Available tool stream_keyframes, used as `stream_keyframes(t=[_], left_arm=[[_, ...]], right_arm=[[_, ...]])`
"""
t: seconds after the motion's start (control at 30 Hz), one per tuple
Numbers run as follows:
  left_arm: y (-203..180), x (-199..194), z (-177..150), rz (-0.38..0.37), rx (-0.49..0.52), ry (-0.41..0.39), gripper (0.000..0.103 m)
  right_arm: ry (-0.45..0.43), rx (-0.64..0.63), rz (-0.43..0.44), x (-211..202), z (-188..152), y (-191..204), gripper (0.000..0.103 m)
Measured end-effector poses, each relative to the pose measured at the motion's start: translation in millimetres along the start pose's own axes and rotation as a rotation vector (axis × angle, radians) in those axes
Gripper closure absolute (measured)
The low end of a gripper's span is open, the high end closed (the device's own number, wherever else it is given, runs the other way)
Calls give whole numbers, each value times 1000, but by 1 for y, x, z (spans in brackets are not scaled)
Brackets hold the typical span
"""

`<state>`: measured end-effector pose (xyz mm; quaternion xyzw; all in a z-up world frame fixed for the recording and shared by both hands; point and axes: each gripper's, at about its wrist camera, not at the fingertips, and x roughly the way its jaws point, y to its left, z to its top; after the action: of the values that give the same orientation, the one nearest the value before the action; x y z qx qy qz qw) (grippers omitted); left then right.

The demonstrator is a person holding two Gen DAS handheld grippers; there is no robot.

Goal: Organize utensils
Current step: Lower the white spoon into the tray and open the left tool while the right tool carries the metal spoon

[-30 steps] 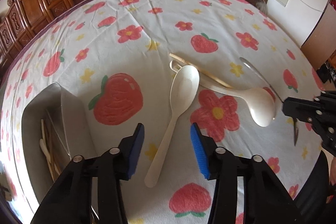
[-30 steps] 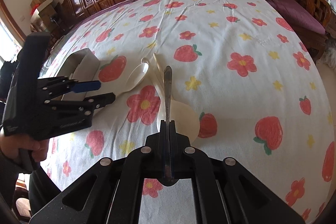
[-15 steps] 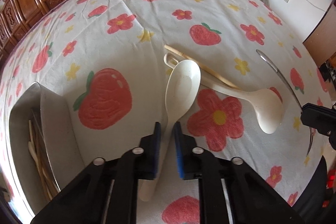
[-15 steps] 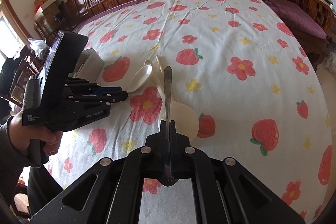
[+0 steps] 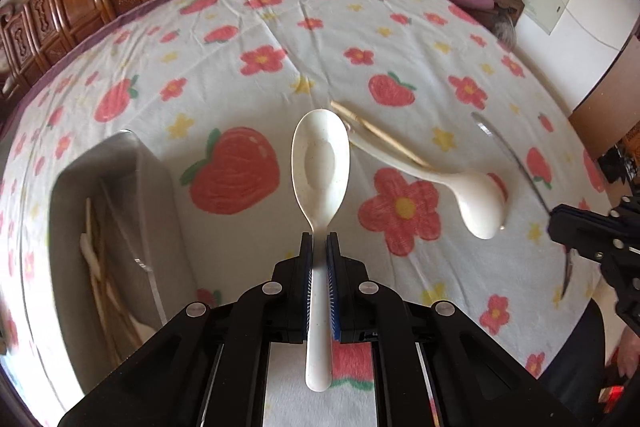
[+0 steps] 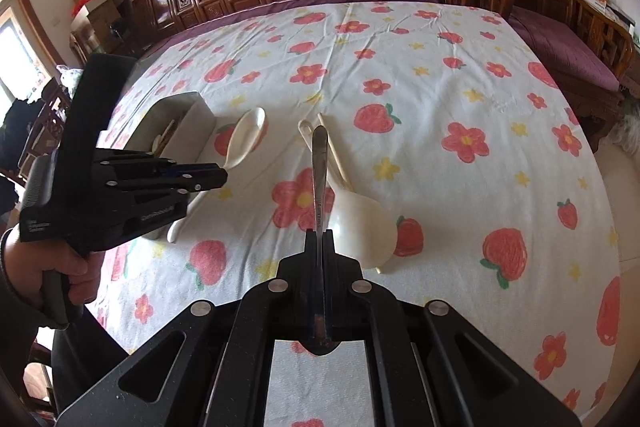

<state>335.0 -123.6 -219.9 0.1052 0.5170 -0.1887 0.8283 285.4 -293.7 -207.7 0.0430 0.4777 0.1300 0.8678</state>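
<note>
My left tool [image 5: 319, 247] is closing its jaws on the handle of the white rice spoon [image 5: 320, 163], holding it above the counter [image 5: 360, 27] beside the grey utensil box [image 5: 116, 211]. My right tool [image 6: 319, 239] grips the metal spoon [image 6: 319, 167] over the white ladle [image 6: 360, 223] and chopstick [image 6: 338, 163].
</note>
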Motion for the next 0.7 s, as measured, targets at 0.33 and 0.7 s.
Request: stream_keyframes(t=[0.33,0.7], left_arm=[[26,-68,-12,24,-26,-126,97],[98,-90,-33,68,-136,-177,97]], right_arm=[[-44,-65,12,-12,16,41,99],[-55,-131,64,-1,33,96,99]])
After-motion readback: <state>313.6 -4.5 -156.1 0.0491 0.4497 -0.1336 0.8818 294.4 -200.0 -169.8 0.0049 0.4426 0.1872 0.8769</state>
